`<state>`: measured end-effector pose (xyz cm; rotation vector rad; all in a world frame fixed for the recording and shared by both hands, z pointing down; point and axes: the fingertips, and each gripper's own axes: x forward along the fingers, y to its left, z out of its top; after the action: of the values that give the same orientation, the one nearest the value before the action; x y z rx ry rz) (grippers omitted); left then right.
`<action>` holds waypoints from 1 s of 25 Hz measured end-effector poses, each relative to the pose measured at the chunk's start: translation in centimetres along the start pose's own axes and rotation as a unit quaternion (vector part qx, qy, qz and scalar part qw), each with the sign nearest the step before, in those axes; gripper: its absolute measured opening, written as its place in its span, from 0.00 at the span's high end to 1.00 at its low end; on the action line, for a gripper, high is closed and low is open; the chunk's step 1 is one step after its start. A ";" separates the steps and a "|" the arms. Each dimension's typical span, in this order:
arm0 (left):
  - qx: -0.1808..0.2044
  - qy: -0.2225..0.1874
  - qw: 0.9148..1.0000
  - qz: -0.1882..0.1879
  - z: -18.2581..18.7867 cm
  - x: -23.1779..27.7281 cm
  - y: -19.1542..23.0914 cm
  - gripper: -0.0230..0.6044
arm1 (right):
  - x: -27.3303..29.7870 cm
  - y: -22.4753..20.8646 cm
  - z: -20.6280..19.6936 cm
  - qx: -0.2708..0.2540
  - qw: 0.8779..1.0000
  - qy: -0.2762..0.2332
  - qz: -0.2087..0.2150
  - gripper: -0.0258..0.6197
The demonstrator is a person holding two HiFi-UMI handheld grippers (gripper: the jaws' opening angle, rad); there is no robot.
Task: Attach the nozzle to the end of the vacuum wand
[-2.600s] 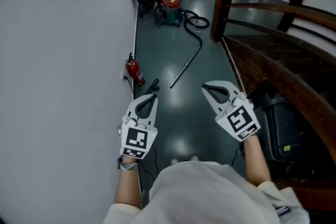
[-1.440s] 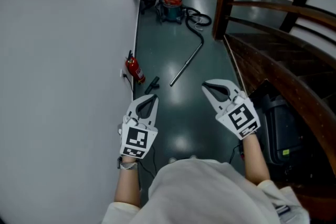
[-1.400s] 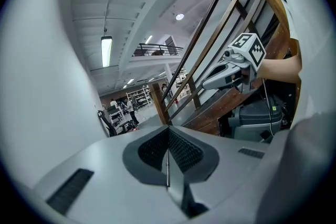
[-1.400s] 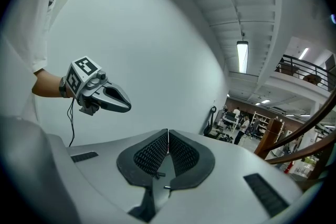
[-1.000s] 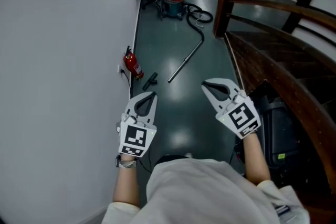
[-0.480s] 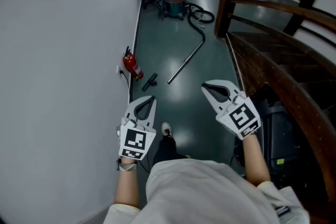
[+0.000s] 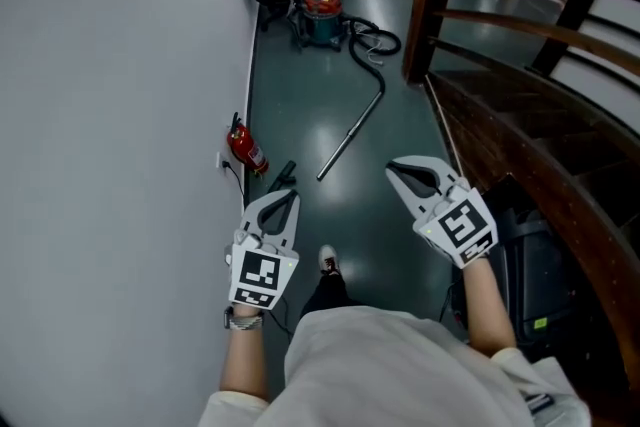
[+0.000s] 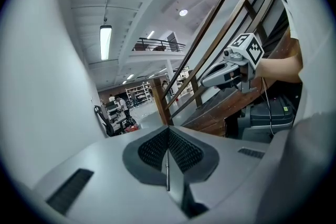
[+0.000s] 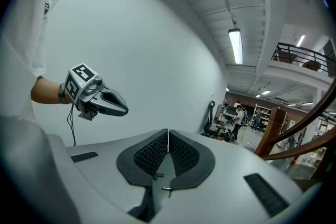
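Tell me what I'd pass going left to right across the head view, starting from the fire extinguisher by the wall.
Fire extinguisher → black nozzle → metal vacuum wand → right gripper → black container beside the staircase.

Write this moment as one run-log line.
left gripper: shut, empty | right gripper: shut, empty | nozzle: floor | vacuum wand: floor, unattached

The left gripper (image 7: 290, 194) and right gripper (image 7: 391, 168) are held out ahead of the torso, side by side, well apart, angled slightly downward, both closed and empty.
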<state>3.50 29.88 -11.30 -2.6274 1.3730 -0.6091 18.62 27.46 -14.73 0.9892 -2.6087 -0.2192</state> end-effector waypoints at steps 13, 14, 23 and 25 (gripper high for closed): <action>-0.014 0.005 1.000 -0.008 -1.5 5.5 8.6 0.96 | 8.9 -3.9 1.4 -0.006 1.000 0.015 0.009 0.91; -0.015 0.005 1.000 -0.008 -1.5 5.8 9.1 0.96 | 9.4 -4.1 1.4 -0.007 1.000 0.016 0.011 0.91; -0.017 -0.001 1.000 -0.003 -1.5 7.0 13.2 0.96 | 13.3 -4.7 2.4 -0.018 0.999 0.021 0.029 0.91; -0.019 -0.002 1.000 -0.004 -1.8 7.4 13.9 0.96 | 14.1 -4.8 2.7 -0.026 0.999 0.021 0.032 0.91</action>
<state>-4.03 15.96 -11.40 -2.6628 1.3886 -0.5844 10.75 14.52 -14.80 0.8818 -2.5782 -0.2463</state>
